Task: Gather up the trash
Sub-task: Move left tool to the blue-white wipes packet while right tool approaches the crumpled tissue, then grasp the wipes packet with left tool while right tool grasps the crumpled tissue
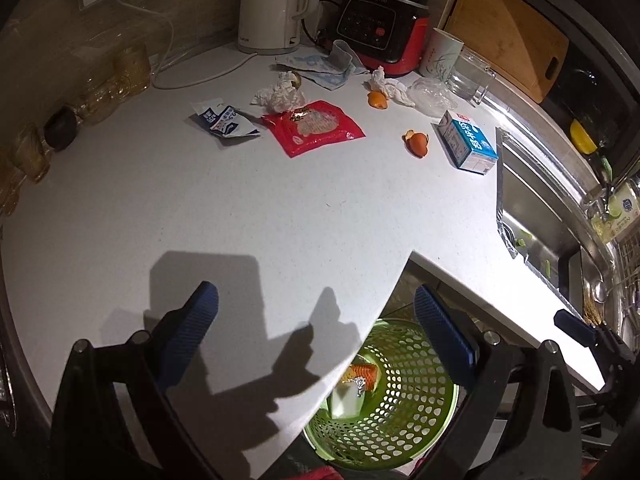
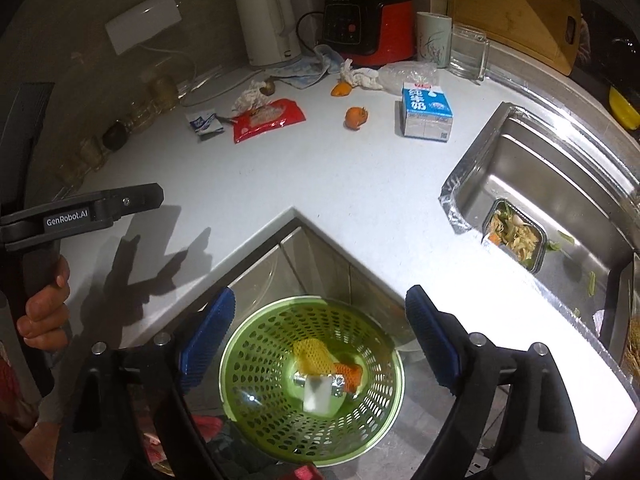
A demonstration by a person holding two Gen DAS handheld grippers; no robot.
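- Two claws, the left claw [image 1: 316, 336] and the right claw [image 2: 320, 340], both hold their fingers apart with nothing between them.
- A white bench [image 1: 240, 208] wraps a corner, with a steel sink [image 2: 552, 184] at its right.
- Below on the floor, a green basket [image 2: 256, 364] holds a white carton and mesh scraps.
- Far across the bench lie a red wrapper [image 2: 268, 118], a milk carton [image 2: 426, 110] and orange peel [image 2: 355, 117], well apart from both claws.

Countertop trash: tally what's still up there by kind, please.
Orange peels: 2
Crumpled tissues: 2
Wrappers: 2, red and blue-white
Milk carton: 1
Clear plastic bag: 1
Total: 8
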